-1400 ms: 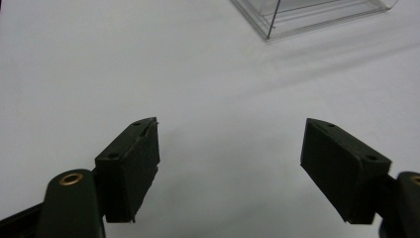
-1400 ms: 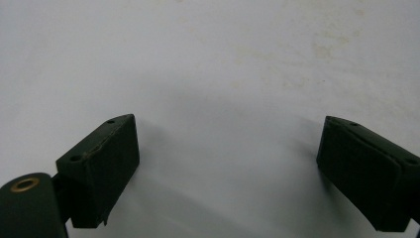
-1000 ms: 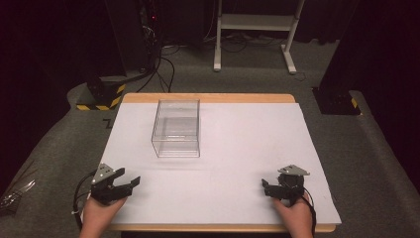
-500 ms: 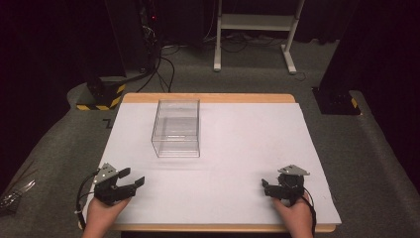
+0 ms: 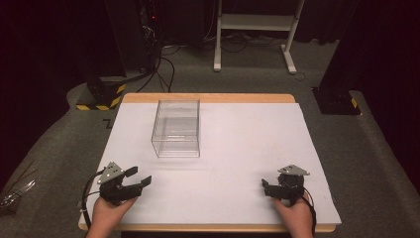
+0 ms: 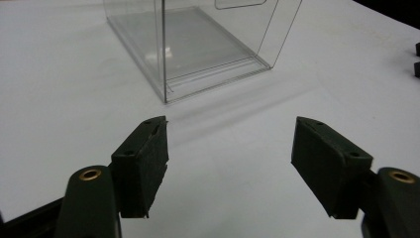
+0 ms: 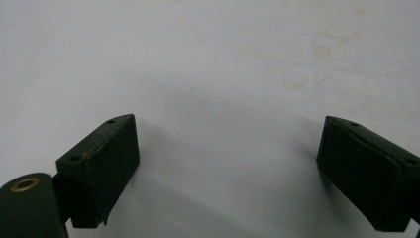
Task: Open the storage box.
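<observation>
We are counting one clear plastic box (image 5: 177, 128) standing on one table (image 5: 247, 148). We are seeing two grippers, the left gripper (image 5: 138, 177) and the right gripper (image 5: 266, 188), each showing two black jaws standing apart with nothing between them. We are counting two hands, one left hand (image 5: 110, 213) and one right hand (image 5: 293, 214), and one white frame stand (image 5: 255, 22) on the floor beyond the table.

A glossy clear plastic box (image 5: 177, 127) stands on matt white paper (image 5: 247, 148) over a wooden table (image 5: 208, 98).

Box (image 5: 177, 128) on table (image 5: 247, 148), rear-left of centre.
</observation>
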Action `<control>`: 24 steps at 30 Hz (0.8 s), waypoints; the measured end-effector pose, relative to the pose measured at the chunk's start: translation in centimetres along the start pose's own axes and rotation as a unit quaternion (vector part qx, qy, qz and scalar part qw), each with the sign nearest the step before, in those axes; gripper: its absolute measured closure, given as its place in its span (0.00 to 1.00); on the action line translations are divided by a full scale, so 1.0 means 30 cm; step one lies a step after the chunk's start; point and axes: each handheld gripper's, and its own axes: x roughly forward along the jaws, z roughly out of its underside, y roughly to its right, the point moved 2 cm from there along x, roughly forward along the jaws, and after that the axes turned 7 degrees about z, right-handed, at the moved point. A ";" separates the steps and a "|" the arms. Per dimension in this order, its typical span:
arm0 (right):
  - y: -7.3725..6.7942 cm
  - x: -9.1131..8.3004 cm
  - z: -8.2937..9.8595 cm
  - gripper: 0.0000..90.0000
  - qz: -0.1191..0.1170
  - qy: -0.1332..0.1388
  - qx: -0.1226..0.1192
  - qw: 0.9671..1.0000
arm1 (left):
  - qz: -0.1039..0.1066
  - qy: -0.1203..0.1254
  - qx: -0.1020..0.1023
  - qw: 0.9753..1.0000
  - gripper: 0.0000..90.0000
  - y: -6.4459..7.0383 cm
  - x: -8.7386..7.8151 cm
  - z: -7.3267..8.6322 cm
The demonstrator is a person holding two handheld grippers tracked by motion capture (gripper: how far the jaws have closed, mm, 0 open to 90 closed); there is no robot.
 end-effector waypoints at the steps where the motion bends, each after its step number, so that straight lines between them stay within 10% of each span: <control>1: 0.000 0.000 0.000 0.10 0.000 0.000 0.001 1.000 | 0.003 0.002 0.001 1.000 0.34 0.005 0.002 -0.004; 24: -0.001 0.000 0.000 0.10 0.000 0.000 0.001 1.000 | 0.008 0.002 0.032 0.999 0.35 0.048 0.120 -0.120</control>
